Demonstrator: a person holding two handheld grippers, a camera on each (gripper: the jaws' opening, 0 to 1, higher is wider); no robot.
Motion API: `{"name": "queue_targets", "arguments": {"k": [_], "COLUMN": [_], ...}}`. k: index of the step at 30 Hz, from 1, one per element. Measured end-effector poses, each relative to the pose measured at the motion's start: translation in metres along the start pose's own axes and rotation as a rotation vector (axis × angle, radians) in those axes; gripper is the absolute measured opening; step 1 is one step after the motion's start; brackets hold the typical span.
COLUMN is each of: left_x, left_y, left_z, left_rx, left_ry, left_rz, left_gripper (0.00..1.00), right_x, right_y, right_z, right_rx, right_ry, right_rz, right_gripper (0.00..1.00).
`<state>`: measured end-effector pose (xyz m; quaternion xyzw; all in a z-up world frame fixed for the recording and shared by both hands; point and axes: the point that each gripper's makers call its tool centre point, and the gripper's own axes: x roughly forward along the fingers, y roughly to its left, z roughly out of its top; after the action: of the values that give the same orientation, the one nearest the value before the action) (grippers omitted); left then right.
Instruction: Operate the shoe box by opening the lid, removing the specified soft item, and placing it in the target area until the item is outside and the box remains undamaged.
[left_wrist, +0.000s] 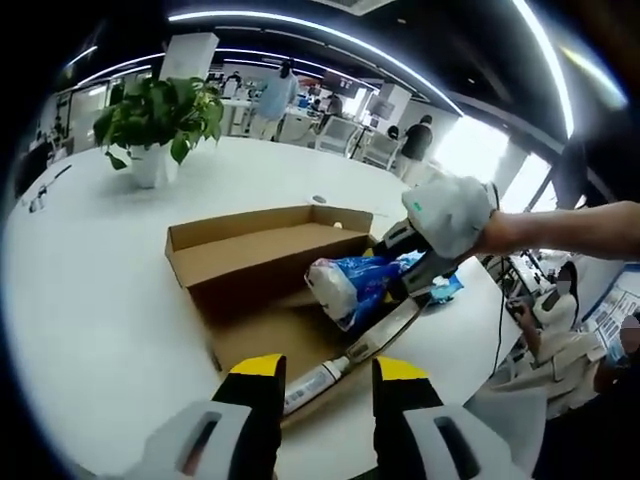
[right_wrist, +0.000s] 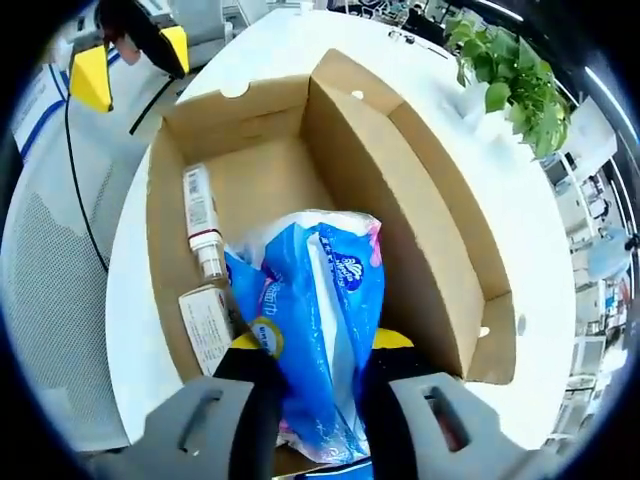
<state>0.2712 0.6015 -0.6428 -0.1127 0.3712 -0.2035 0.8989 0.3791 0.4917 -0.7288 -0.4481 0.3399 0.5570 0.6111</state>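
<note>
Between the two yellow-tipped jaws of the right gripper (right_wrist: 312, 350), in the right gripper view, sits a soft blue and white tissue pack (right_wrist: 315, 300), and the jaws press on it from both sides, so the gripper pinches the pack. The pack stands partly inside the open cardboard shoe box (right_wrist: 430, 230), with its lower end coming out toward the camera. Just beside the pack, along one wall of the box, lie a white tube with red print (right_wrist: 202, 215) and a small flat white packet (right_wrist: 205, 325). The lid (right_wrist: 400, 160) of the box stands up along the far long side, still joined to the box. The box rests on a white table (right_wrist: 500, 170), and a green potted plant (right_wrist: 510, 85) stands farther away on the same table. At the top corner of this view the yellow tips of the left gripper (right_wrist: 130, 55) appear, well apart from the box. In the left gripper view, the left gripper (left_wrist: 325, 385) has its jaws spread with nothing between them, just over the near edge of the box, and the white tube is seen in the gap beyond them. Farther in, a hand in a white glove (left_wrist: 455, 210) holds the right gripper over the box, with the pack in its jaws. Beyond the table, some people stand among desks in a bright office.
</note>
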Motion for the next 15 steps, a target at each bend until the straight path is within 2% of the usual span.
{"name": "queue_targets", "arguments": {"k": [5,15], "left_x": [-0.001,0.001], "left_y": [-0.003,-0.022], "left_z": [0.003,0.013], "left_rx": [0.008,0.042], "left_ry": [-0.004,-0.009], "left_rz": [-0.007,-0.034], "left_gripper": [0.35,0.35], "right_x": [-0.017,-0.049], "right_y": [-0.003,-0.008], "right_z": [0.001,0.000], "right_rx": [-0.009,-0.010], "right_ry": [-0.010,-0.040], "right_rz": [-0.022,-0.086], "right_gripper": [0.26,0.26]}}
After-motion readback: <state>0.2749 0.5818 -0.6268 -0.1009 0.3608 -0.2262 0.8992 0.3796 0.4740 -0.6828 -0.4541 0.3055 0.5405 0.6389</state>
